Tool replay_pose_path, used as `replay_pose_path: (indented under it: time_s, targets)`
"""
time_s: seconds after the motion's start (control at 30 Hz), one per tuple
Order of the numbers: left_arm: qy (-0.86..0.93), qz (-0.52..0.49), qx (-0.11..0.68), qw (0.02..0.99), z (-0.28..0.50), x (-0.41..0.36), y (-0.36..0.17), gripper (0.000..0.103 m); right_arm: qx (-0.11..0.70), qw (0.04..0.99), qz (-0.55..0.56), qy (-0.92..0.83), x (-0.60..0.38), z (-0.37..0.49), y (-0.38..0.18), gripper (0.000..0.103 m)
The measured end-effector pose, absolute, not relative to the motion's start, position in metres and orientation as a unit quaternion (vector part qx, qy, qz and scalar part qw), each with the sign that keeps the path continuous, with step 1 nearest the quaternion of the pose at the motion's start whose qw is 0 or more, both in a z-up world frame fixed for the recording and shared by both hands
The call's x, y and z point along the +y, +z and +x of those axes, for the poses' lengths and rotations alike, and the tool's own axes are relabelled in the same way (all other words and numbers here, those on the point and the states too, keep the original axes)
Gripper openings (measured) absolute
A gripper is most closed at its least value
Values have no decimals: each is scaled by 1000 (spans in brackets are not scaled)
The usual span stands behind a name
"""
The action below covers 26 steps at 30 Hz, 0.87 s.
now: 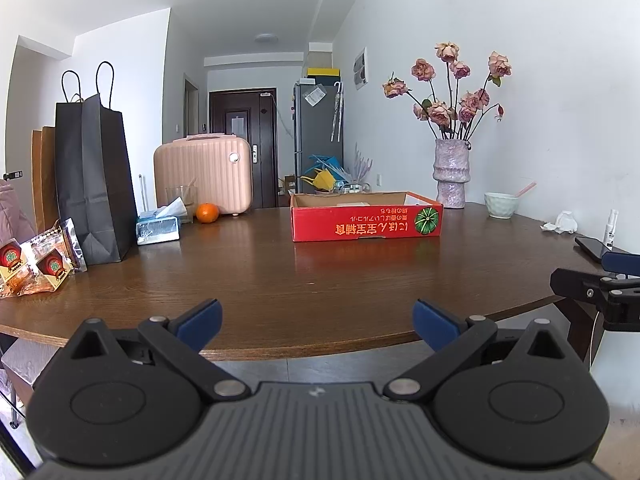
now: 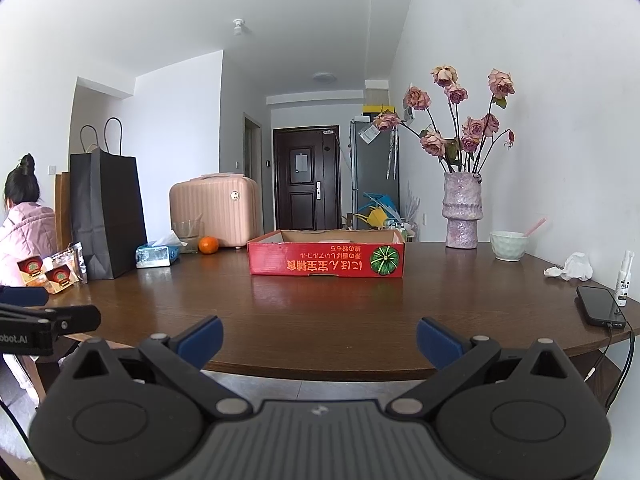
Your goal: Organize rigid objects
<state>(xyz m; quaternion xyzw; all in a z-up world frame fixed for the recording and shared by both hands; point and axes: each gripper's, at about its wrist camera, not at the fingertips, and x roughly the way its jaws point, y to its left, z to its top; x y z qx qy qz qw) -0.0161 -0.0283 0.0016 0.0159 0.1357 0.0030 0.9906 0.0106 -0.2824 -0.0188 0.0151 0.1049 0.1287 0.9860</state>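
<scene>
- Your left gripper [image 1: 316,322] and right gripper [image 2: 319,338] both hang at the near edge of the counter [image 1: 320,280], jaws spread wide with nothing between them
- The red box [image 1: 367,222] sits straight ahead across a bare stretch of wood, well apart from both grippers, its long side facing you and running left to right
- In the left wrist view the box lies a little right of centre; in the right wrist view it is nearly centred, so I judge your right gripper [image 1: 596,288] is better lined up
- Loose rigid items stand apart: orange [image 1: 207,213] far left, bowl [image 2: 508,245], phone [image 2: 600,306] and spray bottle [image 2: 623,280] on your right
</scene>
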Motion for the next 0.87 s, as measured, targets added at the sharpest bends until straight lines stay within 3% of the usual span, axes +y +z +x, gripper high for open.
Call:
replay_pose_path:
  time_s: [0.87]
  targets:
    - [-5, 25, 118, 993, -23, -32, 2, 103, 106, 986, 15, 128, -283, 9, -19, 103]
